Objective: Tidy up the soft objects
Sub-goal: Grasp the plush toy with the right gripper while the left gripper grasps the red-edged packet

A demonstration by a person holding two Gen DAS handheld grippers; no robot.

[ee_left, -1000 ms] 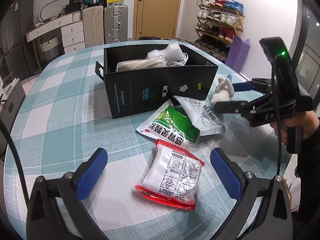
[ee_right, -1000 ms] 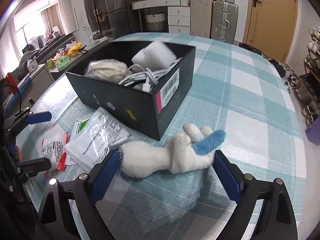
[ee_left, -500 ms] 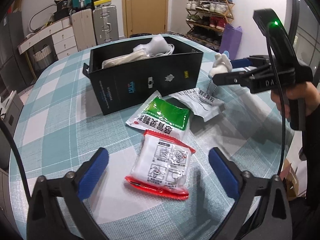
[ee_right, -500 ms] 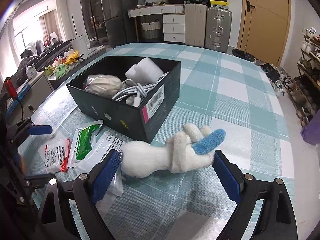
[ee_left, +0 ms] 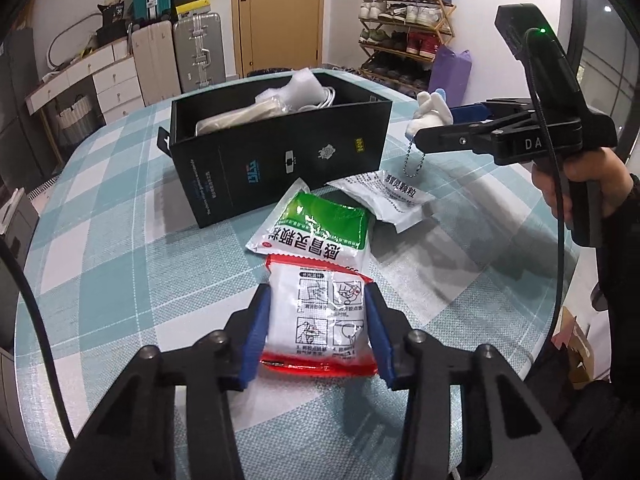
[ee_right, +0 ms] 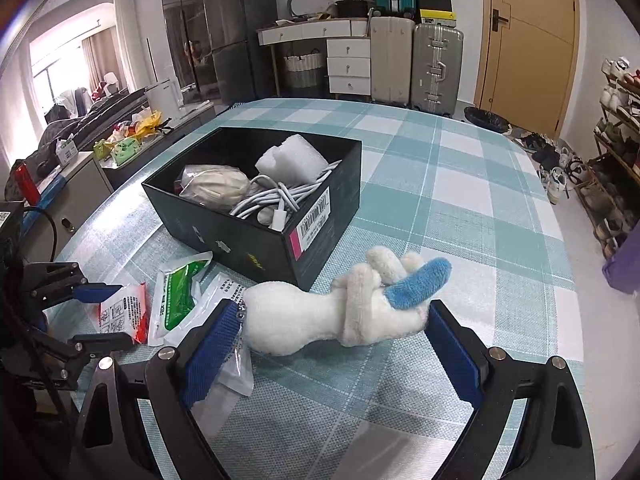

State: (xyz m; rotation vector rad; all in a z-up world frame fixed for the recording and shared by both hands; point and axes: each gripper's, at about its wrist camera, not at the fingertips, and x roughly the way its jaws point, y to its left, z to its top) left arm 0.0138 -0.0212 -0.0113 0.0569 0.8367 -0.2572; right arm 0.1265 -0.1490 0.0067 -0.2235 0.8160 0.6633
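My left gripper (ee_left: 318, 330) is shut on a red-edged white packet (ee_left: 320, 318) that lies on the checked tablecloth. My right gripper (ee_right: 326, 340) is shut on a white plush toy (ee_right: 320, 316) with a blue tip and holds it above the table, right of the black box (ee_right: 256, 200). The toy (ee_left: 430, 114) and its bead chain also show in the left wrist view, beside the box (ee_left: 280, 156). A green-and-white packet (ee_left: 320, 232) and a white packet (ee_left: 388, 196) lie in front of the box.
The box holds a bagged beige item (ee_right: 214, 182), white cables (ee_right: 272, 202) and white foam (ee_right: 294, 158). The round table's edge (ee_left: 560, 320) runs at the right. Suitcases (ee_right: 436, 68), drawers and a shoe rack (ee_left: 404, 24) stand beyond the table.
My left gripper moved forward and closed on the red-edged packet. My right gripper has lifted the plush toy higher, away from the table.
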